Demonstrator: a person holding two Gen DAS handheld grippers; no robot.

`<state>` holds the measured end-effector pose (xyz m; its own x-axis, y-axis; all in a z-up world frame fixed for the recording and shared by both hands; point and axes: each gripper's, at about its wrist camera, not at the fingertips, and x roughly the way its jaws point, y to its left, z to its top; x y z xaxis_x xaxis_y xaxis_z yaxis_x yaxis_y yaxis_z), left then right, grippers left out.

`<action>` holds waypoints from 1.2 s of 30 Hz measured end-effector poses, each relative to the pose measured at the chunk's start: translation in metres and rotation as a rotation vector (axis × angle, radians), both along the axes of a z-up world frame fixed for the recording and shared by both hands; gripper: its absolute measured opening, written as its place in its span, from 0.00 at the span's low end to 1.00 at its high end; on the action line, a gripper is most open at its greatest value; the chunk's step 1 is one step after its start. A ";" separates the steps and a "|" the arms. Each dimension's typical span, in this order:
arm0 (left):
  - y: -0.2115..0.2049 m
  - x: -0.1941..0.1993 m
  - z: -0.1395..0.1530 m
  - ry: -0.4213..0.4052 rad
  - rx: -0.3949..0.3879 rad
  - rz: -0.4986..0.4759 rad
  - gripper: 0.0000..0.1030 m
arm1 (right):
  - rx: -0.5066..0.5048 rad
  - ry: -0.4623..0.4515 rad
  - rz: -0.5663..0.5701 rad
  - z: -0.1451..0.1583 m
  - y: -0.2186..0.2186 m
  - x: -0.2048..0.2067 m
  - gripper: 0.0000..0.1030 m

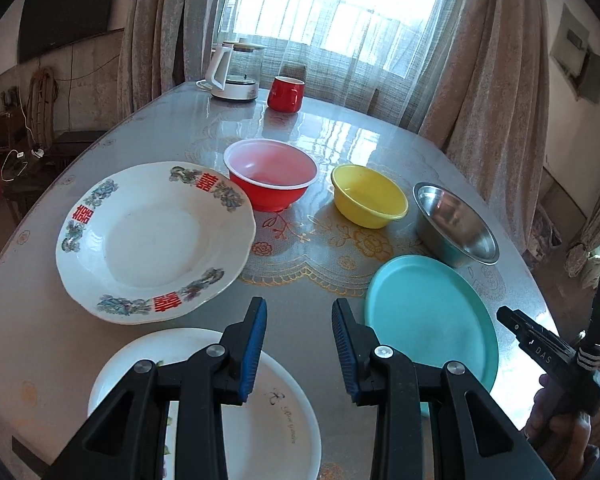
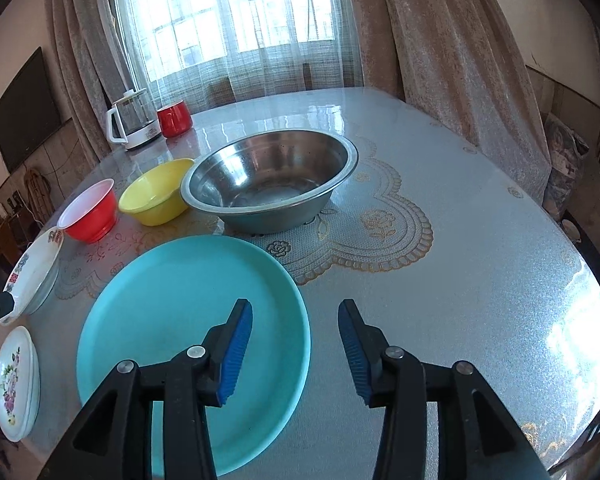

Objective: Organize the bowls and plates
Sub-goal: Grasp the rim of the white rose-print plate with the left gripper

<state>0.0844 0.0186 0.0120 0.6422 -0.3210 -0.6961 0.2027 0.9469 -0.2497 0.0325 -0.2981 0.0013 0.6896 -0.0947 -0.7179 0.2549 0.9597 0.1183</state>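
A teal plate (image 1: 428, 316) (image 2: 188, 320) lies on the table near the front. Behind it stand a steel bowl (image 1: 456, 228) (image 2: 272, 184), a yellow bowl (image 1: 368, 196) (image 2: 156, 194) and a red bowl (image 1: 272, 174) (image 2: 90, 214). A large white plate with red characters (image 1: 152, 236) (image 2: 32, 276) lies at the left. A small white floral plate (image 1: 260, 412) (image 2: 14, 384) lies at the front left. My left gripper (image 1: 300, 344) is open and empty, between the small white plate and the teal plate. My right gripper (image 2: 296, 348) is open and empty over the teal plate's right edge; it also shows in the left wrist view (image 1: 512, 320).
A white-based glass kettle (image 1: 236, 72) (image 2: 134, 126) and a red mug (image 1: 286, 94) (image 2: 175, 119) stand at the table's far side by the curtained window. The round table (image 2: 480, 280) has a lace-pattern cover; its edge curves close at the right.
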 end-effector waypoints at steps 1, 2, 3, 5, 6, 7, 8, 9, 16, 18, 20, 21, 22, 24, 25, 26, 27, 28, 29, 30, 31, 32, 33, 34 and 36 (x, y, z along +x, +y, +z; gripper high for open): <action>0.012 -0.003 0.001 -0.007 -0.010 0.015 0.33 | 0.009 -0.009 0.029 0.003 0.004 0.001 0.44; 0.023 -0.006 0.001 -0.014 -0.016 0.031 0.33 | 0.025 -0.015 0.067 0.007 0.010 0.002 0.45; 0.035 -0.009 0.001 -0.022 -0.017 0.050 0.33 | 0.044 -0.018 0.111 0.010 0.016 0.003 0.45; 0.056 -0.016 0.001 -0.037 -0.012 0.086 0.33 | 0.098 -0.018 0.212 0.013 0.033 0.005 0.45; 0.066 -0.019 0.000 -0.042 -0.008 0.100 0.33 | 0.121 -0.015 0.263 0.015 0.042 0.007 0.45; 0.076 -0.021 -0.002 -0.043 -0.004 0.120 0.33 | 0.137 -0.013 0.315 0.017 0.054 0.008 0.45; 0.086 -0.024 -0.004 -0.039 -0.003 0.140 0.33 | 0.147 -0.015 0.370 0.018 0.066 0.009 0.45; 0.095 -0.026 -0.007 -0.032 -0.008 0.154 0.33 | 0.151 -0.016 0.422 0.019 0.080 0.008 0.45; 0.140 -0.045 -0.029 0.015 -0.037 0.249 0.33 | 0.221 0.074 0.686 0.004 0.158 0.014 0.45; 0.147 -0.051 -0.034 0.024 -0.050 0.253 0.33 | 0.250 0.103 0.719 -0.003 0.171 0.013 0.45; 0.150 -0.057 -0.038 0.029 -0.062 0.246 0.33 | 0.293 0.125 0.745 -0.009 0.179 0.013 0.45; 0.150 -0.060 -0.040 0.029 -0.067 0.238 0.33 | 0.310 0.135 0.750 -0.011 0.183 0.012 0.45; 0.150 -0.062 -0.042 0.030 -0.071 0.227 0.33 | 0.318 0.144 0.749 -0.013 0.186 0.012 0.45; 0.147 -0.066 -0.045 0.033 -0.075 0.208 0.33 | 0.313 0.156 0.741 -0.018 0.190 0.012 0.45; 0.146 -0.068 -0.047 0.035 -0.077 0.200 0.33 | 0.316 0.162 0.740 -0.020 0.191 0.012 0.45; 0.145 -0.069 -0.049 0.037 -0.081 0.192 0.33 | 0.319 0.167 0.741 -0.021 0.193 0.012 0.45; 0.144 -0.069 -0.051 0.043 -0.083 0.189 0.33 | 0.318 0.168 0.745 -0.022 0.195 0.012 0.45; 0.144 -0.068 -0.053 0.053 -0.086 0.186 0.33 | 0.315 0.166 0.747 -0.022 0.196 0.012 0.45; 0.143 -0.069 -0.056 0.062 -0.089 0.181 0.33 | 0.311 0.163 0.749 -0.023 0.197 0.013 0.45; 0.142 -0.069 -0.059 0.067 -0.091 0.177 0.33 | 0.306 0.166 0.748 -0.024 0.198 0.013 0.44; 0.141 -0.069 -0.060 0.070 -0.093 0.172 0.32 | 0.305 0.172 0.745 -0.025 0.199 0.015 0.41; 0.139 -0.069 -0.060 0.069 -0.094 0.164 0.32 | 0.303 0.175 0.745 -0.026 0.200 0.015 0.36; 0.136 -0.069 -0.061 0.067 -0.094 0.156 0.32 | 0.299 0.175 0.747 -0.027 0.201 0.015 0.35; 0.134 -0.069 -0.062 0.066 -0.093 0.148 0.31 | 0.294 0.173 0.749 -0.027 0.203 0.015 0.33; 0.127 -0.064 -0.064 0.073 -0.085 0.142 0.26 | 0.287 0.171 0.753 -0.029 0.205 0.015 0.30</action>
